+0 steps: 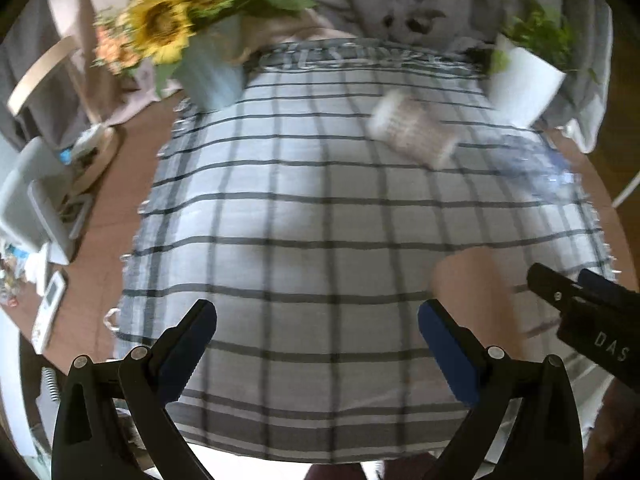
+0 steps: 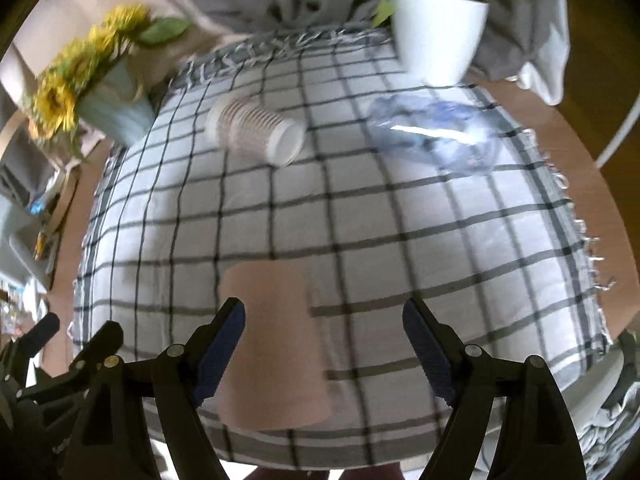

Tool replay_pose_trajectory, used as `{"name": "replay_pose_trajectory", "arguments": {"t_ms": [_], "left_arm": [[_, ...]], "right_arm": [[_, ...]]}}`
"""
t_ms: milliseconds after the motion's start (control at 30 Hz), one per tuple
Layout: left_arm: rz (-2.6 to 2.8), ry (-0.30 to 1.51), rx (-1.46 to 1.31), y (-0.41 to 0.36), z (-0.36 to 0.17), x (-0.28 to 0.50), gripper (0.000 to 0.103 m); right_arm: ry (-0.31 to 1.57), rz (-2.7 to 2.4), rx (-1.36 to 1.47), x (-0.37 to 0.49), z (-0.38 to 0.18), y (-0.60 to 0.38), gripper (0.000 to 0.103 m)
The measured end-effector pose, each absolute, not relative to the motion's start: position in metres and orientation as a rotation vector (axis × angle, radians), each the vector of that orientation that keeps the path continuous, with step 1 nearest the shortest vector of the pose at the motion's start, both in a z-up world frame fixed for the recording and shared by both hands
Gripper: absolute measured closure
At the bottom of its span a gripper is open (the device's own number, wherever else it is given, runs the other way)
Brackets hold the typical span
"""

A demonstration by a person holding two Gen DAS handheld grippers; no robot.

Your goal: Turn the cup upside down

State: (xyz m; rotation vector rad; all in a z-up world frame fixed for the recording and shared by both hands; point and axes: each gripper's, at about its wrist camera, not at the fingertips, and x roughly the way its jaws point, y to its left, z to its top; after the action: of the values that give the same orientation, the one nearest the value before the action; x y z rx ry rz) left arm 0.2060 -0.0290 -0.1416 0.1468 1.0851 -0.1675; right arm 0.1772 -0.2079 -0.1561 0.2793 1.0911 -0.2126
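Note:
A pink cup [image 2: 276,340] stands on the checked cloth [image 2: 380,240] near the table's front edge, narrow end up, just ahead of my right gripper [image 2: 324,344]. The right gripper is open and the cup sits toward its left finger, apart from both pads. In the left wrist view the same cup [image 1: 476,300] is at the right, beside the right gripper's black tip [image 1: 560,292]. My left gripper [image 1: 316,340] is open and empty over the cloth [image 1: 300,220]. Both views are motion-blurred.
A stack of white ribbed cups [image 2: 256,132] lies on its side at the back, also in the left view [image 1: 412,128]. A crumpled clear plastic bag [image 2: 436,140] lies right of it. A sunflower pot [image 2: 112,112] stands back left, a white plant pot [image 2: 436,36] back right.

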Motion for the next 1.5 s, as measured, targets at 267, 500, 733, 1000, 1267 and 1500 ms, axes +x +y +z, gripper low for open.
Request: {"name": "replay_pose_trajectory", "arguments": {"t_ms": [267, 500, 733, 1000, 1267, 1500], "left_arm": [[-0.295, 1.150, 0.131, -0.084, -0.142, 0.208, 0.001], [-0.350, 1.272, 0.158, -0.115, -0.168, 0.227, 0.012], [-0.354, 1.366, 0.161, -0.133, -0.188, 0.249, 0.018], [-0.328, 1.481, 0.119, -0.140, -0.206, 0.268, 0.031], [-0.326, 1.522, 0.092, -0.146, -0.213, 0.278, 0.042], [-0.315, 1.476, 0.070, -0.128, -0.194, 0.281, 0.042]], "right_arm": [[1.077, -0.294, 0.373, 0.151, -0.146, -0.266, 0.022], [1.114, -0.314, 0.424, 0.149, -0.160, -0.290, 0.022], [1.125, -0.289, 0.446, 0.163, -0.168, -0.304, 0.022], [1.146, -0.250, 0.486, 0.179, -0.176, -0.315, 0.022], [1.164, -0.224, 0.492, 0.192, -0.180, -0.318, 0.022], [1.165, -0.211, 0.496, 0.197, -0.179, -0.320, 0.022]]}}
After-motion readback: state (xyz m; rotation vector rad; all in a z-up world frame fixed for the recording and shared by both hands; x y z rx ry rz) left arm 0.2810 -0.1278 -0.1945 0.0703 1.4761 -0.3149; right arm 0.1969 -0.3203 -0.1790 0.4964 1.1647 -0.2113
